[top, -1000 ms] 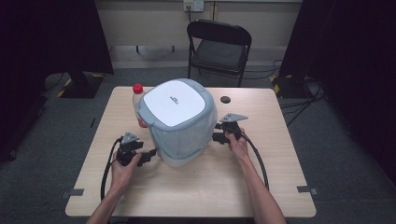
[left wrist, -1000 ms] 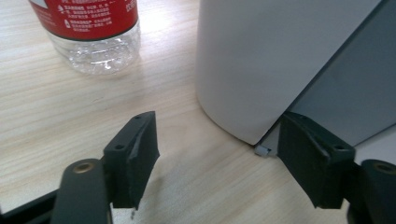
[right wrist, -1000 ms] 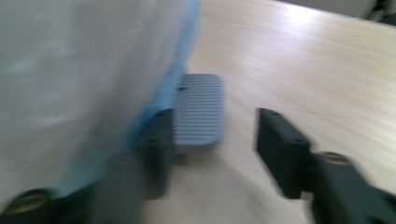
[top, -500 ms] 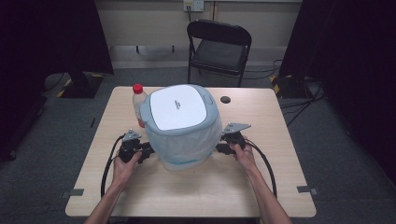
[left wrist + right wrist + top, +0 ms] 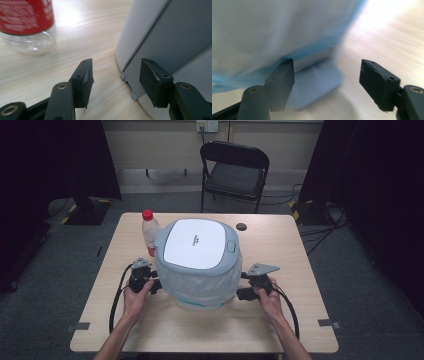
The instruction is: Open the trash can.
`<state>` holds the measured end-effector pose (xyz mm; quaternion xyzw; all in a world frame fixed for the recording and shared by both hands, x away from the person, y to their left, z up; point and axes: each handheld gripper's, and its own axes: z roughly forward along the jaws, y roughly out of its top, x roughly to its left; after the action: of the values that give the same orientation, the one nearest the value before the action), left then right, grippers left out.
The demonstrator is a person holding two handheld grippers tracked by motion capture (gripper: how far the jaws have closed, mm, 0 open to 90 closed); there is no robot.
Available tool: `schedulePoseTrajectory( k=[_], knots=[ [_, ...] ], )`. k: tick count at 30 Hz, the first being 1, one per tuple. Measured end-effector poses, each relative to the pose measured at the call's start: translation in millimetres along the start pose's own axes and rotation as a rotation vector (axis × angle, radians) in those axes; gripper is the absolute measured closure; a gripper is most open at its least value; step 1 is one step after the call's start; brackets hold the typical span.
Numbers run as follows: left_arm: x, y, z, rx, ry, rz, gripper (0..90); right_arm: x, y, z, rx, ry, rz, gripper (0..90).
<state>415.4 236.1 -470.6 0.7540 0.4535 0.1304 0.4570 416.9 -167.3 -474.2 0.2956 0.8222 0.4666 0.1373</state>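
On the wooden table (image 5: 280,320) I see the big blue-grey appliance (image 5: 197,252) standing mid-table under a thin plastic cover (image 5: 202,285), with a short dark logo on its white lid that I cannot read. Behind its left corner stands a clear bottle (image 5: 149,232) with a red cap and a red label whose white print is blurred. My left gripper (image 5: 155,284) sits by the appliance's left base and my right gripper (image 5: 241,285) by the cover's hem, both spread after just opening, pinching nothing.
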Motion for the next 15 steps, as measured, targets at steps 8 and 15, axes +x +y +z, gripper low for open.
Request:
schedulePoseTrajectory(
  k=[8, 15],
  knots=[
    [-14.9, -23.9, -34.5, 0.049, -0.017, 0.081, 40.8, -28.7, -4.8, 3.4, 0.008, -0.189, 0.041, 29.9],
    [-33.1, -34.5, -25.7, 0.094, -0.089, 0.087, 39.5, -36.8, -10.0, 21.6, 0.003, -0.186, 0.063, 29.2]
  ],
)
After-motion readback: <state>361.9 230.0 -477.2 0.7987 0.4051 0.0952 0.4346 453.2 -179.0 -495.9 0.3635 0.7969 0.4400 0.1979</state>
